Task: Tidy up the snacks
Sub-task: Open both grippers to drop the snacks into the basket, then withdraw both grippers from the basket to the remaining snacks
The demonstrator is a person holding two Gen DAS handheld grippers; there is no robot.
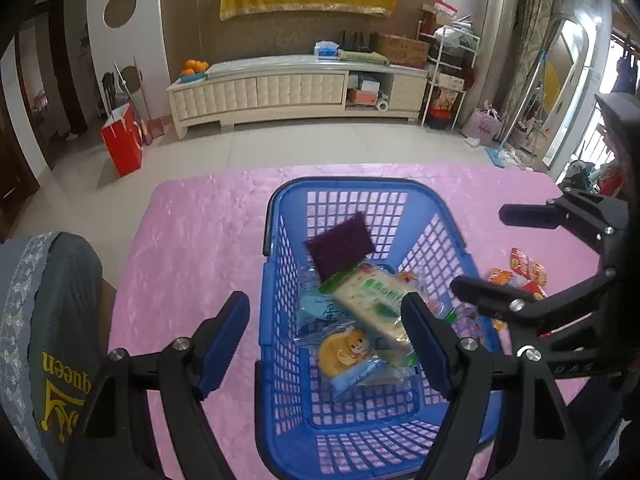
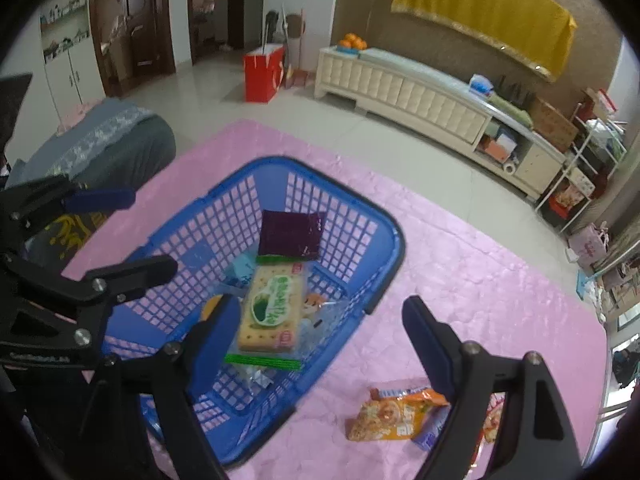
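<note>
A blue plastic basket stands on the pink table; it also shows in the right wrist view. Inside lie a purple packet, a cracker pack with a green label and a yellow cartoon snack bag. The purple packet and the cracker pack show in the right wrist view too. My left gripper is open and empty over the basket's near end. My right gripper is open and empty above the basket's right rim. An orange snack bag lies on the table to the right.
More red and orange snack packets lie on the table right of the basket. A grey cushion with yellow print sits at the table's left edge. Beyond the table's far edge are a tiled floor, a red bag and a white cabinet.
</note>
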